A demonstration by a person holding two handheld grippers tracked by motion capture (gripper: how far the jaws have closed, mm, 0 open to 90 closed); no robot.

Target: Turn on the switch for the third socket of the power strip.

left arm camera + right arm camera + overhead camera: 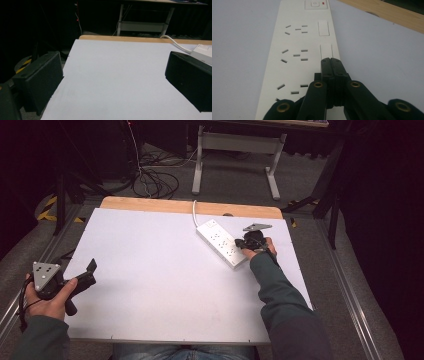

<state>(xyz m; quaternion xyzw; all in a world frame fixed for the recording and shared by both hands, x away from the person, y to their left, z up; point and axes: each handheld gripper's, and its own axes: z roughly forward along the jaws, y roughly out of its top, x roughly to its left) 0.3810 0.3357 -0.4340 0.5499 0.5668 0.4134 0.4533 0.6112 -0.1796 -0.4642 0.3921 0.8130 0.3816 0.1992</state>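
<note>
Right gripper (331,61), jaws pressed together and empty, hovers over a rocker switch at frame centre on the power strip (222,243), upper right of the table (150,270). Any sideways drift could push the strip askew. Left gripper (86,275) waits wide open, lower left.

Bare table (150,270) left of power strip (220,242) allows passage.

The high view looks forward and down over the whole counter (150,270) from the person's side. The left gripper view skims low across it from the left edge, while the right gripper view sits close above the power strip (297,50); all three share that strip.
</note>
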